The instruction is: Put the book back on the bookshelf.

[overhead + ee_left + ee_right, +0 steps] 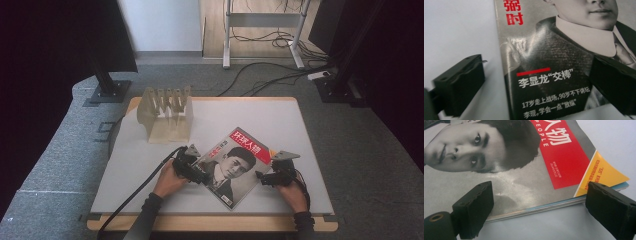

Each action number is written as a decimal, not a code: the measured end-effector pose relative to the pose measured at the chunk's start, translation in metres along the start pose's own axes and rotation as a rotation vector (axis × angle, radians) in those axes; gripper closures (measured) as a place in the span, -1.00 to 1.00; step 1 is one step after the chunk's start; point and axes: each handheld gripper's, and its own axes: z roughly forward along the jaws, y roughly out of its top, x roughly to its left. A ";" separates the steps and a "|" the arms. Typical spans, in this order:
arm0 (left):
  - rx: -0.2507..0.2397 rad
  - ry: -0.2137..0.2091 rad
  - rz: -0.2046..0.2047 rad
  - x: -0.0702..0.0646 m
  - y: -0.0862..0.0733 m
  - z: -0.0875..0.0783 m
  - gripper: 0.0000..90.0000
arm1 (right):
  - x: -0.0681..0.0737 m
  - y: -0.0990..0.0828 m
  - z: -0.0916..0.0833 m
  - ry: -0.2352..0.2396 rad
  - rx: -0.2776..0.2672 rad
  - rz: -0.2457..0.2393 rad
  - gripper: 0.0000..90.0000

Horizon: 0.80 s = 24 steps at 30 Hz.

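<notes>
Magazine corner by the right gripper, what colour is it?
Yellow-orange corner, clearest in the right gripper view.

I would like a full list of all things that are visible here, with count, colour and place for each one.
magazine: one, grey cover with red title band and yellow corner, lying flat on the near middle of the table, turned at an angle.
slotted rack: one, pale beige, far left part of the table.
table: one, white top with wooden edge.
cables: several, black, on the grey floor behind the table.
metal frame: one, white, far back on the floor.
left gripper: one, black, open, at the magazine's left edge.
right gripper: one, black, open, at its right edge.
</notes>
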 end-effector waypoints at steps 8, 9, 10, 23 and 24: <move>0.014 0.004 0.017 -0.016 0.000 0.001 -1.00 | -0.004 0.000 0.003 0.018 -0.008 0.004 -0.84; 0.014 0.006 0.015 -0.017 0.000 0.001 -1.00 | -0.004 0.001 0.004 0.018 -0.009 0.006 -0.85; 0.021 0.006 0.015 -0.019 -0.001 0.000 -1.00 | -0.005 0.003 0.006 0.019 -0.006 0.003 -0.85; 0.012 0.005 0.016 -0.041 -0.016 -0.011 -1.00 | -0.010 0.016 0.021 0.029 0.001 -0.009 -0.90; 0.010 0.004 0.014 -0.042 -0.018 -0.011 -1.00 | -0.010 0.017 0.022 0.031 0.003 -0.010 -0.91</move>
